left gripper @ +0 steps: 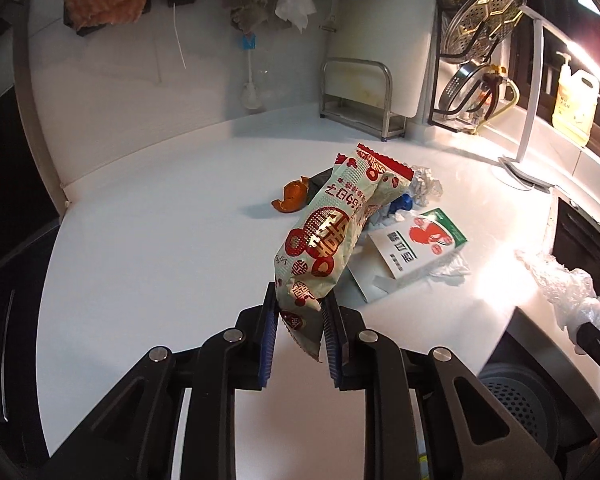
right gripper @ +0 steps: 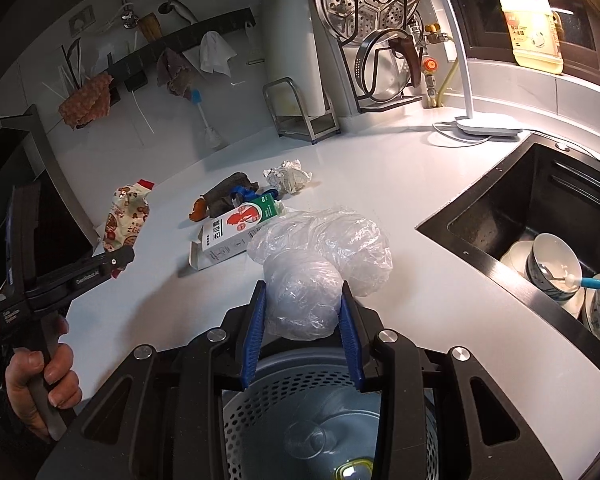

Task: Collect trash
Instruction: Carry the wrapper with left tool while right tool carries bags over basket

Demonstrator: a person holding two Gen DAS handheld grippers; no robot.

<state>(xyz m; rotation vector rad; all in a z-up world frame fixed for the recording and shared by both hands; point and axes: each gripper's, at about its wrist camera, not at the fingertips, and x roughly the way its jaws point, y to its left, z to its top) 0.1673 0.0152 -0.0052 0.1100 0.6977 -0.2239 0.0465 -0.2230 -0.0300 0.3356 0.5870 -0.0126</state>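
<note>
My left gripper [left gripper: 300, 300] is shut on the lower end of a red-and-cream snack wrapper [left gripper: 332, 232], which hangs lifted above the white counter [left gripper: 160, 240]. In the right wrist view the same wrapper [right gripper: 126, 216] sticks up at the left from the left gripper [right gripper: 116, 264], which a hand holds. My right gripper [right gripper: 304, 292] is shut on a crumpled clear plastic bag [right gripper: 320, 248], just above a grey perforated bin [right gripper: 260, 400]. On the counter lie a white-and-green carton [right gripper: 236, 228], an orange peel [left gripper: 290, 200] and a crumpled foil ball [right gripper: 288, 176].
A black sink [right gripper: 500, 216] with bowls [right gripper: 552, 264] opens at the right. A white lamp base [right gripper: 488, 126], a metal rack [right gripper: 300, 112] and a pot-lid stand [right gripper: 380, 60] line the back wall. Cloths hang on a dark rail [right gripper: 140, 64]. A yellow soap bottle [right gripper: 532, 28] stands on the sill.
</note>
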